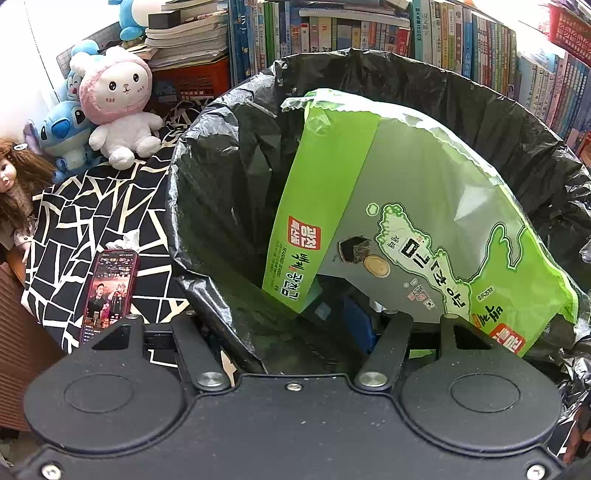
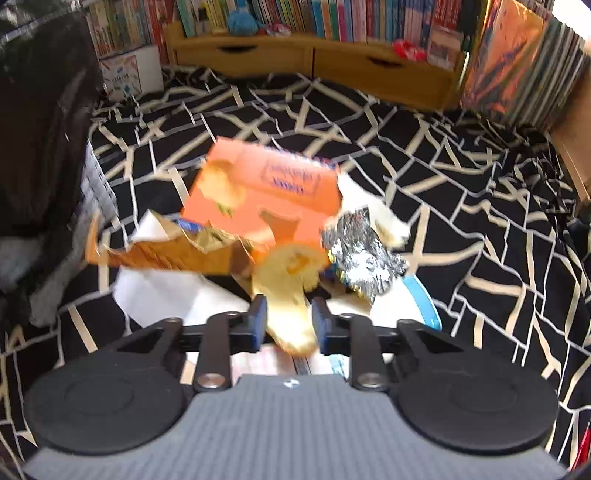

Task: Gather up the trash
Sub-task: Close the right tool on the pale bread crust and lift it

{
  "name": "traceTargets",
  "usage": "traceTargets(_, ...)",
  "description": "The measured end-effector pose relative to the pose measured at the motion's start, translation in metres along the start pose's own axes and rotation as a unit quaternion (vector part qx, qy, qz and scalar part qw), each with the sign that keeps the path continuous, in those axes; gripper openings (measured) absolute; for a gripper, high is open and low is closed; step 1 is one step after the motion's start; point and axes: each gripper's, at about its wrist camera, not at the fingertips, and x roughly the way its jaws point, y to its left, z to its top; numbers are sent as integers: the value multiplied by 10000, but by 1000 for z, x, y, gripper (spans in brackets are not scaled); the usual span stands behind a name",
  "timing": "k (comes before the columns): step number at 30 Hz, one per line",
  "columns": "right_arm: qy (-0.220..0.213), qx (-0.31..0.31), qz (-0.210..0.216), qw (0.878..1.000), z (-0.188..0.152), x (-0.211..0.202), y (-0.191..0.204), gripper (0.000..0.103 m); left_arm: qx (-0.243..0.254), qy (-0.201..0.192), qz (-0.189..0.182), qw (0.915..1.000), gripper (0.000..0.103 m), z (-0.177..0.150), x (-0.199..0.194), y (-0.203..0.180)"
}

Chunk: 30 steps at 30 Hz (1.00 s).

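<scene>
The left wrist view looks down into the trash bin, lined with a black bag. A large green seaweed packet leans inside it against the right wall. My left gripper hovers over the near rim with its jaws spread wide and nothing between them. In the blurred right wrist view, my right gripper is shut on the yellow lower end of an orange snack wrapper, lifted above the black-and-white patterned cloth. Crumpled silver foil hangs beside the wrapper. The bin's black bag stands at the far left.
A phone with a lit screen lies on the cloth left of the bin, near plush toys and a doll. White paper and a blue-edged item lie under the wrapper. Bookshelves and wooden drawers ring the area.
</scene>
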Motion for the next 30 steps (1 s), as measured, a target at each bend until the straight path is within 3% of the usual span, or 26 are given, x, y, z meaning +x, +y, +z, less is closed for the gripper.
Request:
traceTargets(7,6,-59,56,10000,0,11,-2,75,42,-32,52,10000,63,-1,-1,-3)
traceTargets(14,239,-91,199,9995,8,38,2,78,51,-30,138,9999,64,-1,-2,-6)
traceTargets(15,227,-51,226,9995,8,39,1,74,44,-29,143,9999,64,-1,-2,-6)
traceTargets(18,243,-6,289,9993,11,36,0,41,9,-25,149,9999,64,-1,-2,-5)
traceTargets(20,269,6,376,9989,10,33,-1,37,-9,-27,147,9999,64,-1,-3,-5)
traceTargets(23,197,9,446,9988,9,23,-1,19,-32,-28,126,9999,64,0,-3,-5)
traceTargets(25,124,12,397,9991,10,15,0,12,-50,-27,98,9999,64,0,-3,-4)
traceTargets(30,-39,89,515,9986,10,-9,1,10,-84,-20,20,10000,64,1,-2,-1)
